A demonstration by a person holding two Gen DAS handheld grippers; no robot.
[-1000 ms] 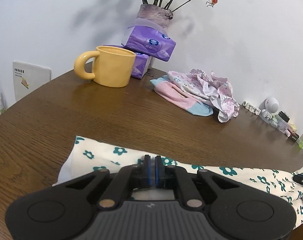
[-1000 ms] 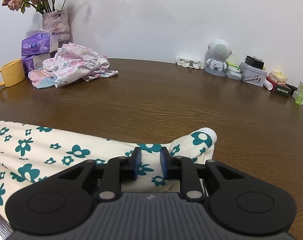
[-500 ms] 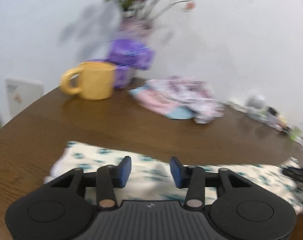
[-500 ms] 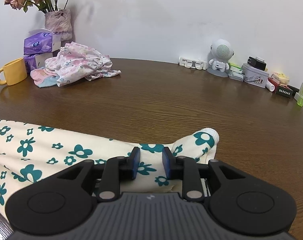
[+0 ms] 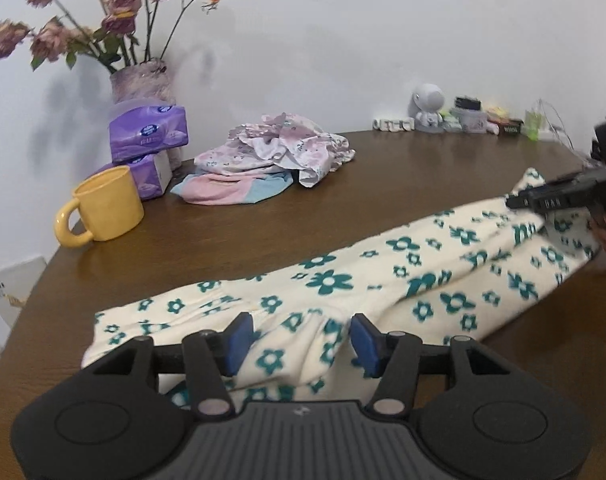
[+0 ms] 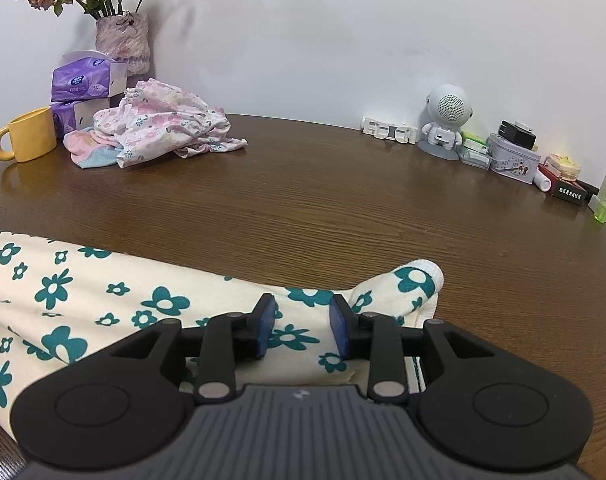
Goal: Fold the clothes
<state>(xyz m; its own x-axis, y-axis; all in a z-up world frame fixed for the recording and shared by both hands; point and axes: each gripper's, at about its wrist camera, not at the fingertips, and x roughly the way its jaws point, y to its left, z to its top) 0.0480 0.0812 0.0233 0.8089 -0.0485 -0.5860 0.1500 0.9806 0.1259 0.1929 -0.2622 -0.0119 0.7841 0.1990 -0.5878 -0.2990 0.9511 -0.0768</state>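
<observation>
A cream garment with teal flowers lies as a long folded strip across the brown table. My left gripper hovers over its gathered left end; its jaws are opening, the cloth lies under the gap and the blue pads do not press it. My right gripper sits over the garment's right end, near the curled corner. Its jaws are opening too, with cloth lying flat between the pads and not pinched. The right gripper also shows at the far right of the left wrist view.
A heap of pink floral clothes lies at the back, beside a yellow mug, purple tissue packs and a vase of dried roses. A small robot-shaped speaker, a tin and small items line the back right.
My left gripper has gone from shut on the cloth to open, letting it go, and has rolled and shifted so the garment now runs to the right. The right jaws have widened a little.
</observation>
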